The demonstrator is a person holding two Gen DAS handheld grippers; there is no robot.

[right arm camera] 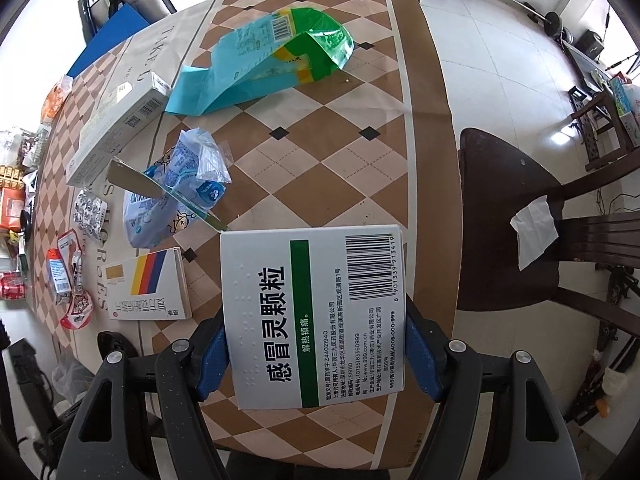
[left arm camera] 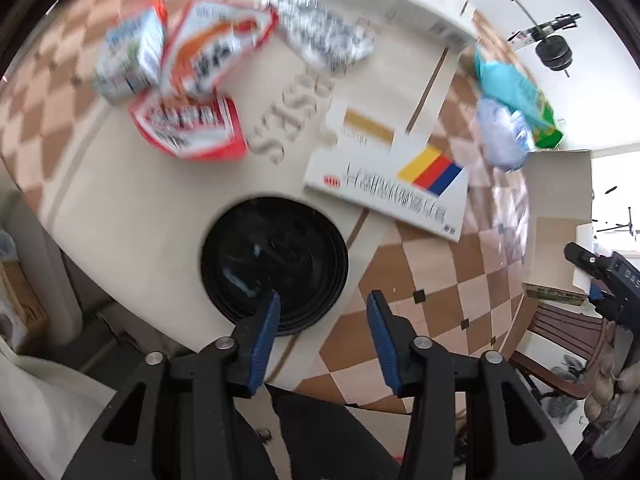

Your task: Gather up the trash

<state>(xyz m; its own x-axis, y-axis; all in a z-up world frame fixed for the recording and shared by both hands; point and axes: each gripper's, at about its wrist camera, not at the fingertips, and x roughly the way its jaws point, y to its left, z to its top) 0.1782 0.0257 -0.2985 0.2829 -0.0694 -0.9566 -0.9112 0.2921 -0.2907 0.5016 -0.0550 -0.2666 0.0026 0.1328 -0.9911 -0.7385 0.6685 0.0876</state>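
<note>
Cardboard medicine box [right arm camera: 316,316] clamped flat across its width in right tool [right arm camera: 316,356], low centre of frame, lifted off counter [right arm camera: 344,152], probably for carrying to black bin [left arm camera: 274,266]. Left tool [left arm camera: 323,344] wide, empty, poised beside bin rim. Farther up: striped box [right arm camera: 148,290], blue wrapper [right arm camera: 180,188], teal bag [right arm camera: 260,60].

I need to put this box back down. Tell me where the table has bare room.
Free: the checkered strip between the teal-green bag, the held medicine box and the table's right edge. Crowded: the left side, where the long white box, blue plastic wrapper, striped box and red packets cluster.
</note>
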